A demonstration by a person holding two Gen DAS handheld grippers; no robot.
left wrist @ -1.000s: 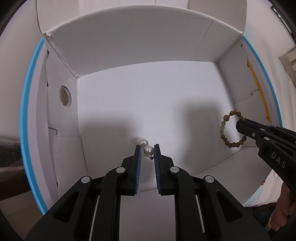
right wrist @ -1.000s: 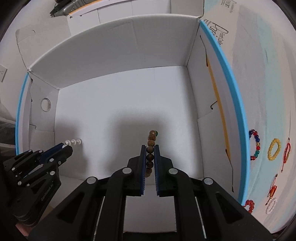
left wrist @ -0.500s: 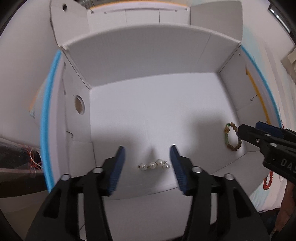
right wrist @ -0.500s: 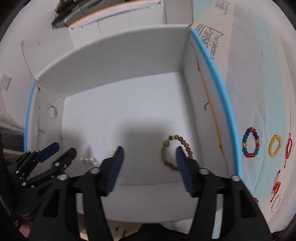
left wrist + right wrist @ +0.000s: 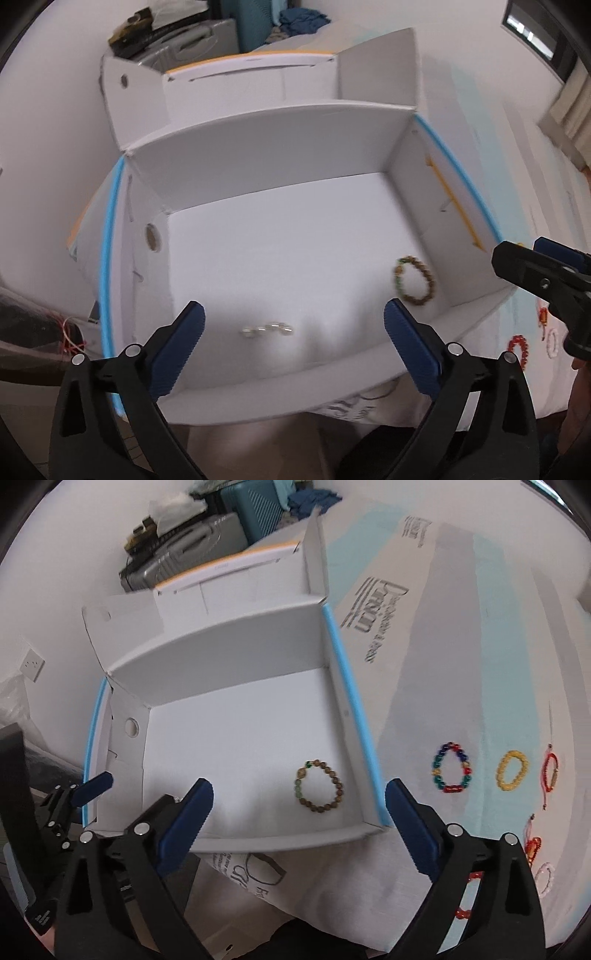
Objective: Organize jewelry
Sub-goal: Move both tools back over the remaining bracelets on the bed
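A white cardboard box [image 5: 280,147] with blue edges [image 5: 351,686] holds a short pearl string [image 5: 266,329] near its front left and a brown-and-green bead bracelet [image 5: 413,280] at its front right, also in the right wrist view [image 5: 319,786]. My left gripper [image 5: 293,343] is wide open and empty, above the box's front wall. My right gripper [image 5: 299,823] is wide open and empty, raised over the box's front right corner. Each gripper shows at the edge of the other's view.
On the cloth right of the box lie a multicoloured bead bracelet [image 5: 451,768], a yellow bracelet [image 5: 512,770], a red cord bracelet [image 5: 552,771] and more red and pink pieces [image 5: 543,878]. Suitcases [image 5: 221,520] stand behind the box.
Both grippers let go: the left dropped the pearl string, the right the brown bead bracelet. Both opened wide and drew back and up out of the box.
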